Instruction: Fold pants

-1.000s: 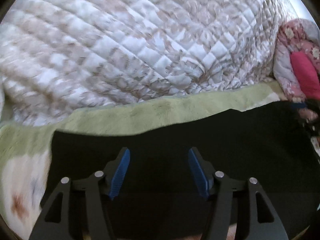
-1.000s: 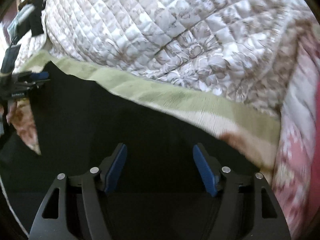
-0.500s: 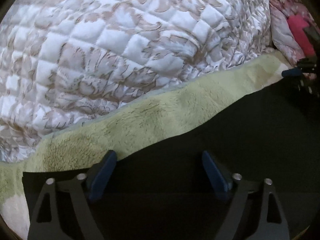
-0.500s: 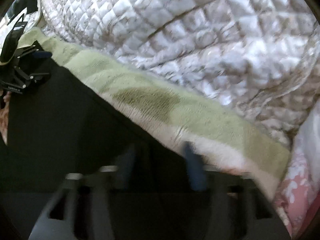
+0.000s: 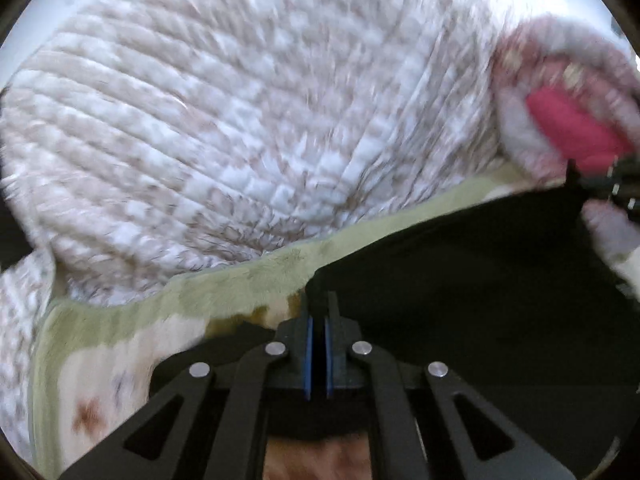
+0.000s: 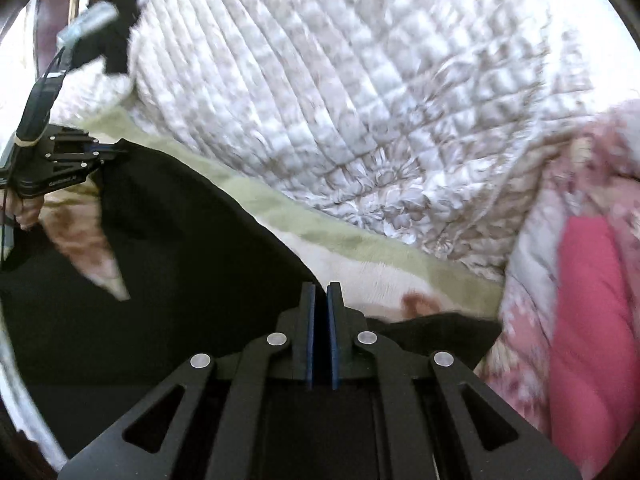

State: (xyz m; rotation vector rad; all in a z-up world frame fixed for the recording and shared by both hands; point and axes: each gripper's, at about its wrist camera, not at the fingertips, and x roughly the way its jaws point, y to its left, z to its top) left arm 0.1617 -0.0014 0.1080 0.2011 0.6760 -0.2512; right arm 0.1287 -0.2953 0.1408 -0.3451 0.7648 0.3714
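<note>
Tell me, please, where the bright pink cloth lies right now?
The pink cloth lies at the right wrist view's right edge, within a floral quilt, beside the white quilted bedspread.

— Left gripper [image 5: 318, 312]: just closed, pinching the black pants [image 5: 460, 280] at their raised edge.
— Behind?
— Green blanket [image 5: 240, 280], quilted bedspread [image 5: 240, 120]; blurred, perhaps the right gripper [image 5: 612, 184] far right.

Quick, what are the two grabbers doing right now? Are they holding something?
Left gripper: just closed, pinching the top edge of the black pants.
Right gripper: just closed, pinching the same edge of the pants at its other end.
</note>
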